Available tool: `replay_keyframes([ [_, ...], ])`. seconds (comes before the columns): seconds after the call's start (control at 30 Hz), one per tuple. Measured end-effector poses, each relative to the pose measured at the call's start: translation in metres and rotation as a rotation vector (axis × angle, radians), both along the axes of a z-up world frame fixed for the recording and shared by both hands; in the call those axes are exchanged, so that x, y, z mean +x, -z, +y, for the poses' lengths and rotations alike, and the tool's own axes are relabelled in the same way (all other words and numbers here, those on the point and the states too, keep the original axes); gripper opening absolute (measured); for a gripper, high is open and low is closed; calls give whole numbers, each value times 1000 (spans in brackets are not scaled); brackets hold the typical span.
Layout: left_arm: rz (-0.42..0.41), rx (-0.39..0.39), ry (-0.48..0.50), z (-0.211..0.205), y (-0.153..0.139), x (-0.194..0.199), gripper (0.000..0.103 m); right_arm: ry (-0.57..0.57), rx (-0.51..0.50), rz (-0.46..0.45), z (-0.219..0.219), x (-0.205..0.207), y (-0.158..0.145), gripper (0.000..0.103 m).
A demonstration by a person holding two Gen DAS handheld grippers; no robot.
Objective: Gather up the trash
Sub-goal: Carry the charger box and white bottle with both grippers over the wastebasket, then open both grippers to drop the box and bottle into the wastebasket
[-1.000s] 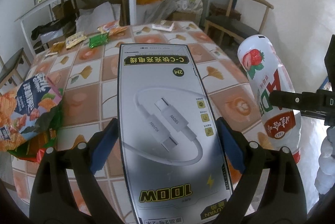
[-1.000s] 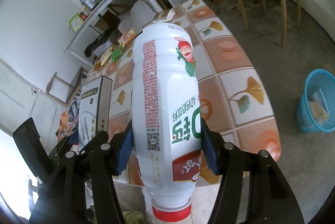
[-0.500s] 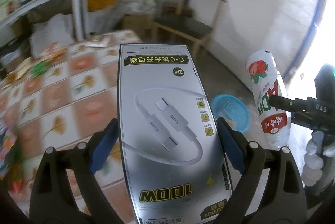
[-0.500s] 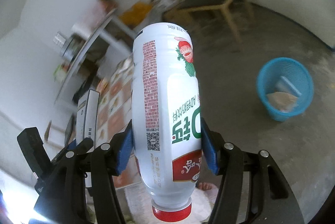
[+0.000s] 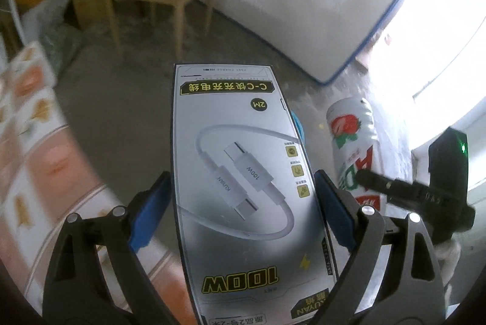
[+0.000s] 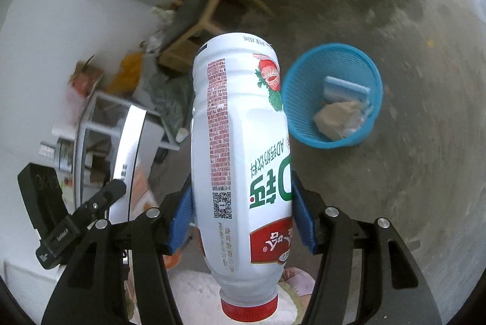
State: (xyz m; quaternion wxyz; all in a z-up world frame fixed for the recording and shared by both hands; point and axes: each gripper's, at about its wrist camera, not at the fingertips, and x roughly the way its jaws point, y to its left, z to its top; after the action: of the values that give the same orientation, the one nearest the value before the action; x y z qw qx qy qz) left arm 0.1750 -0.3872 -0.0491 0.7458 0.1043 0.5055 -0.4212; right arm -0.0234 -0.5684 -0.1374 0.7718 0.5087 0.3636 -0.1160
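Table [image 5: 33, 142] edge sits out at nine o'clock, both hands clear of it over bare floor. Left gripper [image 5: 243, 197] is clamped on the flat cable box [image 5: 240, 173], held by its long edges so it can't flop. At three o'clock the right gripper [image 6: 241, 212] squeezes the white drink bottle [image 6: 240, 148], cap toward the hand. Blue basket [image 6: 332, 95] waits on the floor at one o'clock of the bottle, with scraps already in it, so I reckon both pieces get dropped there.

White milk bottle [image 6: 240, 154] — red cap nearest cam; silver cable box [image 5: 243, 188] — both clamped, w/ blue basket [image 6: 331, 100] on floor.
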Motion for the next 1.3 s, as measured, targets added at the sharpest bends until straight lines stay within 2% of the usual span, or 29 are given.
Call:
replay_keyframes([
  [0.13, 72, 30, 8, -53, 29, 22, 88, 42, 62, 32, -30, 10, 34, 57],
  [0.3, 133, 39, -2, -111, 66, 55, 89, 91, 115, 71, -74, 46, 79, 58],
  [0.47, 219, 7, -66, -139, 92, 79, 89, 138, 132, 97, -115, 74, 126, 61],
  [0.63, 244, 2, -66, -150, 107, 75, 89, 180, 156, 143, -128, 82, 160, 63],
  [0.7, 252, 7, -76, -154, 109, 74, 89, 200, 159, 151, -128, 78, 164, 63],
  [0.77, 270, 3, -78, -153, 111, 73, 89, 234, 176, 115, -125, 69, 162, 62],
  [0.9, 306, -20, -97, -155, 115, 77, 89, 234, 159, -44, -117, 55, 137, 63],
  [1.0, 316, -16, -106, -157, 116, 76, 89, 169, 166, -226, -104, 47, 106, 63],
  [1.03, 321, -17, -104, -158, 116, 76, 89, 115, 148, -286, -96, 49, 91, 63],
  [1.1, 340, -21, -106, -159, 119, 77, 89, 38, 130, -304, -87, 55, 80, 63],
  [1.17, 372, -28, -116, -158, 122, 80, 89, -38, 100, -281, -77, 68, 74, 63],
  [1.3, 417, -59, -113, -156, 124, 83, 89, -73, 93, -193, -71, 85, 85, 60],
])
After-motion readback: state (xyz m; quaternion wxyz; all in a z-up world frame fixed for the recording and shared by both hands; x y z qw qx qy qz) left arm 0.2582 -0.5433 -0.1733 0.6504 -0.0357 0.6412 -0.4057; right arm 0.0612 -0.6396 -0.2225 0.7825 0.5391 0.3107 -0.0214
